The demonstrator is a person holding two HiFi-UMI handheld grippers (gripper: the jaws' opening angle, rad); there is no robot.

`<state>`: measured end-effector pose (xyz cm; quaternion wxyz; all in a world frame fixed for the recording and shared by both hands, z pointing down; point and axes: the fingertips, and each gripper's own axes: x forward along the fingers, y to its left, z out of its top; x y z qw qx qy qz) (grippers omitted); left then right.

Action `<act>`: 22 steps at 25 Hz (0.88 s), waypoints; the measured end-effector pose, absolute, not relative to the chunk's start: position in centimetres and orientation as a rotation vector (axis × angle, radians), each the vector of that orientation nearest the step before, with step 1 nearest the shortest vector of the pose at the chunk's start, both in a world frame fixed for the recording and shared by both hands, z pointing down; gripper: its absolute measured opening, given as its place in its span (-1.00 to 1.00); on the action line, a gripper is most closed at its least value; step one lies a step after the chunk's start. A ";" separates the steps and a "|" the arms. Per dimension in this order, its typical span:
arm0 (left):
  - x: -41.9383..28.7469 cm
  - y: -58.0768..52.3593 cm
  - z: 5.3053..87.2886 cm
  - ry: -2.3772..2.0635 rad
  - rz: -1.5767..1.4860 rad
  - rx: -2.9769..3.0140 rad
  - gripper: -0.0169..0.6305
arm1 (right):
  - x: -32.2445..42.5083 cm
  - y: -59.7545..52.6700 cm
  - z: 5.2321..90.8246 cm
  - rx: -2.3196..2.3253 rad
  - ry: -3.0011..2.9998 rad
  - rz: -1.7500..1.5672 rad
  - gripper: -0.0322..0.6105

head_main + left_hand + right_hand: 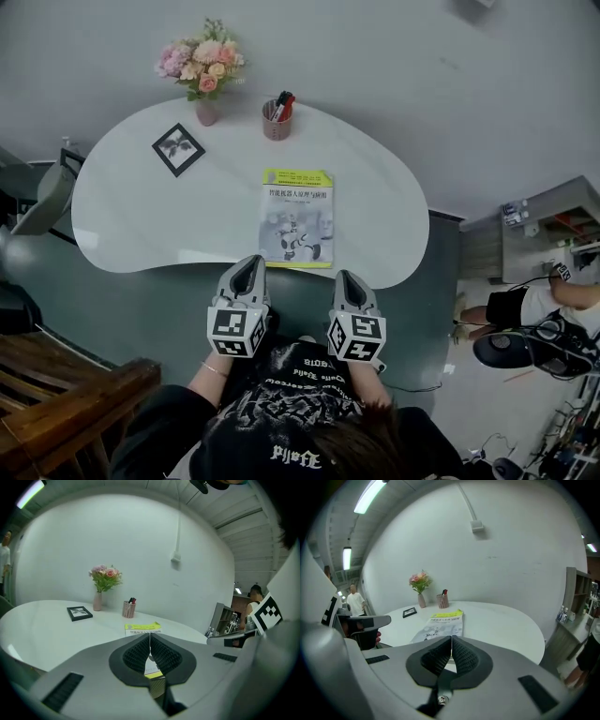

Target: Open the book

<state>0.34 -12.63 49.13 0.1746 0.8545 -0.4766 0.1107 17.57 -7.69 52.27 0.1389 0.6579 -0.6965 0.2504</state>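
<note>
A closed book (297,217) is seen lying flat, cover up, on a white table (141,206), close to the near edge and towards 6 o'clock from the tabletop's middle. From the book, a pen cup (276,119) is found at 12 o'clock, a vase of flowers (202,70) at 11 o'clock and a small black picture frame (178,148) at 10 o'clock, all well apart from it.

The left gripper (247,272) is held at about 7 o'clock of the book, its tip just beside the book's near left corner. The right gripper (349,286) is held at about 5 o'clock, just off the near right corner. No contact with the book can be made out. In the left gripper view the pads (140,654) are pressed together at the tips, with nothing gripped. In the right gripper view the pads (462,656) likewise meet, and nothing is gripped.

A person (553,305) is seen at 3 o'clock, well away from the table.
</note>
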 end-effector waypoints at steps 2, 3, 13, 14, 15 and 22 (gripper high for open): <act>-0.1 -13.9 49.2 -1.330 0.317 2.430 -0.87 | 17.4 -8.4 52.7 1.930 -1.974 0.752 -0.81; -0.4 -14.5 49.3 -1.320 0.318 2.437 -0.87 | 17.3 -8.7 52.8 1.947 -1.950 0.760 -0.81; -2.3 -19.4 49.8 -1.236 0.335 2.483 -0.87 | 17.0 -11.8 54.8 2.032 -1.779 0.910 -0.63; -2.4 -19.6 49.7 -1.238 0.336 2.481 -0.87 | 16.9 -11.8 55.0 2.022 -1.770 0.925 -0.58; -2.6 -19.6 49.6 -1.241 0.335 2.477 -0.87 | 16.8 -11.8 55.2 2.007 -1.763 0.938 -0.54; -2.8 -19.3 49.6 -1.274 0.349 2.421 -0.87 | 17.0 -12.1 57.0 1.912 -1.712 0.984 -0.46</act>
